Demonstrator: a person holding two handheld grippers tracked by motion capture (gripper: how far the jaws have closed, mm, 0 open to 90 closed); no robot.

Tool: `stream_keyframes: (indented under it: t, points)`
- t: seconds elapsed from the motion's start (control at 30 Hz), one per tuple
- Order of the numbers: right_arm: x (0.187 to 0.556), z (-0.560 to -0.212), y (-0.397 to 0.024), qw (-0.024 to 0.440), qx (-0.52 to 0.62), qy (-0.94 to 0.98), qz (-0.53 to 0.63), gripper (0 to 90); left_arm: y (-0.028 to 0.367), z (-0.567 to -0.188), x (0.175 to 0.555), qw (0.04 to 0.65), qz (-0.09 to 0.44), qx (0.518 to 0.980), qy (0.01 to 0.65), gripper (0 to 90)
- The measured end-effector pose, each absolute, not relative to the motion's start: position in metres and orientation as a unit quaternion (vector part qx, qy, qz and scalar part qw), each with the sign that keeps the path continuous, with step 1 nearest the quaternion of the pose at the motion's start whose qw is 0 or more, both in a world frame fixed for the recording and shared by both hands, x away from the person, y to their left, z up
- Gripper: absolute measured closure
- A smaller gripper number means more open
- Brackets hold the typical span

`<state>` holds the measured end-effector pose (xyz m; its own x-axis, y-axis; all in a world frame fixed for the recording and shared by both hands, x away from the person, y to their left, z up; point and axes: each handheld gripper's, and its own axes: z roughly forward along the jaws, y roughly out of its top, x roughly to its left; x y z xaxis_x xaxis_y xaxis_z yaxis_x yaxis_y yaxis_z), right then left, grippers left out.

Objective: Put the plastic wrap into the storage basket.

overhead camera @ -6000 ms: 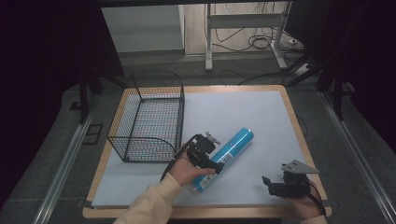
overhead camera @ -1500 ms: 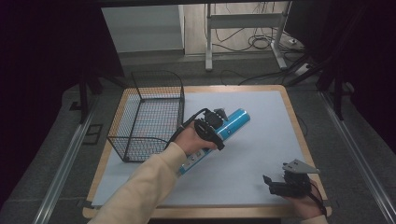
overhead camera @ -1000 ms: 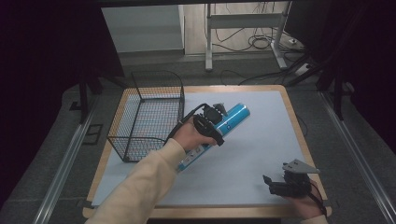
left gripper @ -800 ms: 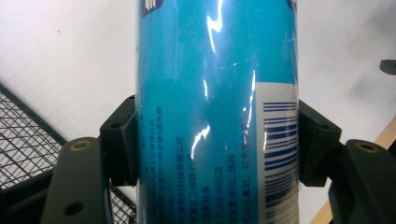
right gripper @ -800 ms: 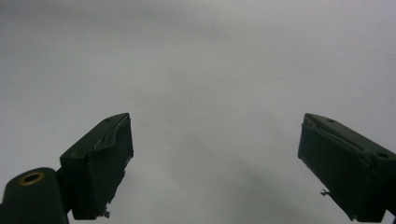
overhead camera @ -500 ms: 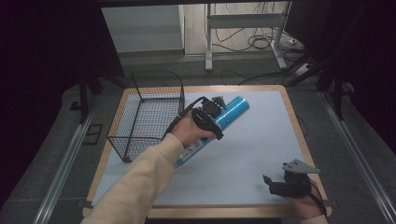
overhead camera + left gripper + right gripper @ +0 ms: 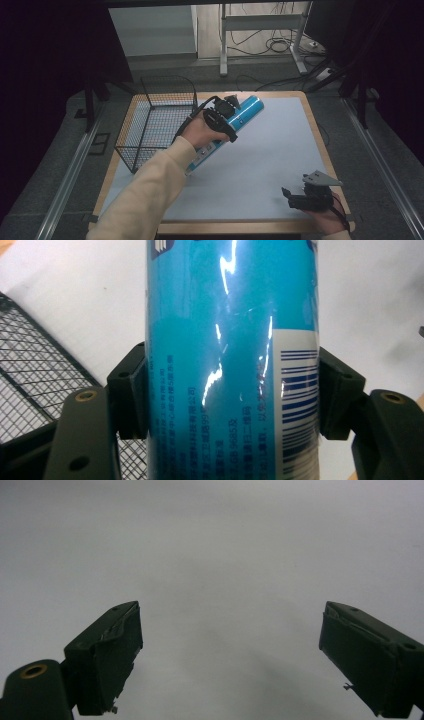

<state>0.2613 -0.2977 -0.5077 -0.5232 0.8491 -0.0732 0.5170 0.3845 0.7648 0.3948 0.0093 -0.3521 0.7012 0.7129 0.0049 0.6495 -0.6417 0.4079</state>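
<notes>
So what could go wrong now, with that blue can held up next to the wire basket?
The left gripper clamps the glossy blue can only at its round sides, so it might slip or swing. The can is long and tilted, and its lower end hangs close to the wire basket, so it could catch the rim. The open right gripper rests far off, giving no support.

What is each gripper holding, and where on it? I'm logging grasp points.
The left gripper is clamped across the middle of the blue tube, one pad on each side. The right gripper is open and holds nothing.
</notes>
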Motion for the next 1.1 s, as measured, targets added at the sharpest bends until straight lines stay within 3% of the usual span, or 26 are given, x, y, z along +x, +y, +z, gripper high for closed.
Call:
stream_keyframes:
  t: [1.1]
  points:
    - [0.262, -0.508, -0.299, 0.237, 0.431, 0.797, 0.35, 10.7, 0.044, -0.333, 0.422, 0.173, 0.111, 0.89, 0.406, 31.3]
